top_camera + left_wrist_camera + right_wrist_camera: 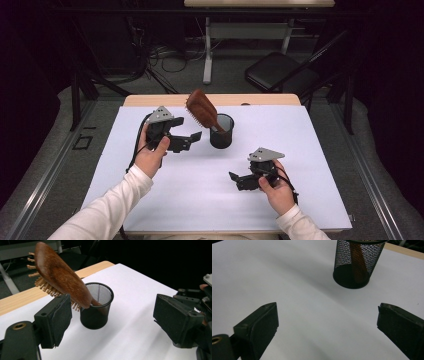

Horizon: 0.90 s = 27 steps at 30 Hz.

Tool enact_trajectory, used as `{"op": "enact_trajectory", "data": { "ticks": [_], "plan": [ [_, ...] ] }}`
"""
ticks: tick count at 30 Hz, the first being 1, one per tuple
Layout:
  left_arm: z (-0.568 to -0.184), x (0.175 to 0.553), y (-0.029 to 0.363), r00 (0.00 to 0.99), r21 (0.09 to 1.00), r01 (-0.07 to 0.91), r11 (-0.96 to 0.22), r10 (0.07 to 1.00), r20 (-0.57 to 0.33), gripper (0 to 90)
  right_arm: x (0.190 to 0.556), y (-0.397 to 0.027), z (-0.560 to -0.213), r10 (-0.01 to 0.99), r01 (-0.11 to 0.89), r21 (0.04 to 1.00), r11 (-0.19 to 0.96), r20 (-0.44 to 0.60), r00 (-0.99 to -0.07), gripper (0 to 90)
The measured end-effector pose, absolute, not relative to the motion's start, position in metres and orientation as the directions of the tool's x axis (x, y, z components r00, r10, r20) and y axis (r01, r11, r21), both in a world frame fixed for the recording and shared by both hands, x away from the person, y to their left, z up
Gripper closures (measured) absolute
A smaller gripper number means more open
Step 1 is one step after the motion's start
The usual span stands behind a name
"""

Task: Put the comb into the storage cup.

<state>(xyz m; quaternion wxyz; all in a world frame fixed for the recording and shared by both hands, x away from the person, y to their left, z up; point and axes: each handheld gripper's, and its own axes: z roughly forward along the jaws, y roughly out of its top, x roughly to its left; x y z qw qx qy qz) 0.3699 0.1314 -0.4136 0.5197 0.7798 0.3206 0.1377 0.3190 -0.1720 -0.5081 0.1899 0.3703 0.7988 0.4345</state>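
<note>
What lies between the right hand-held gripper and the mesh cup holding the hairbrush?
Nothing: only bare white table cover runs from the open right hand-held gripper to the mesh cup, seen in the right gripper view.

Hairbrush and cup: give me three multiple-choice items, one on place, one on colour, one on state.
1. Where is the hairbrush?
A. flat on the table
B. handle down in the mesh cup
C. between the right gripper's jaws

2. What colour is the cup?
A. black
B. white
C. red

3. How do the left gripper jaws stand?
A. shut on the brush
B. shut on the cup
C. open, holding nothing

Key: 1 B, its handle shows through the mesh; 2 A, dark mesh against the white sheet; 3 C, both pads stand apart, clear of brush and cup.
</note>
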Motion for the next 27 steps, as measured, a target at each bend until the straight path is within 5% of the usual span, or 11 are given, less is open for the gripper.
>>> {"op": "enact_trajectory", "data": {
  "ticks": [27],
  "plan": [
    [-0.447,0.341,0.158,0.742,0.896,0.371,-0.243,0.658,-0.129,15.6,0.313,-0.184,-0.495,0.770,0.408,0.847,0.341,-0.002,-0.638,3.8]
  ]
}}
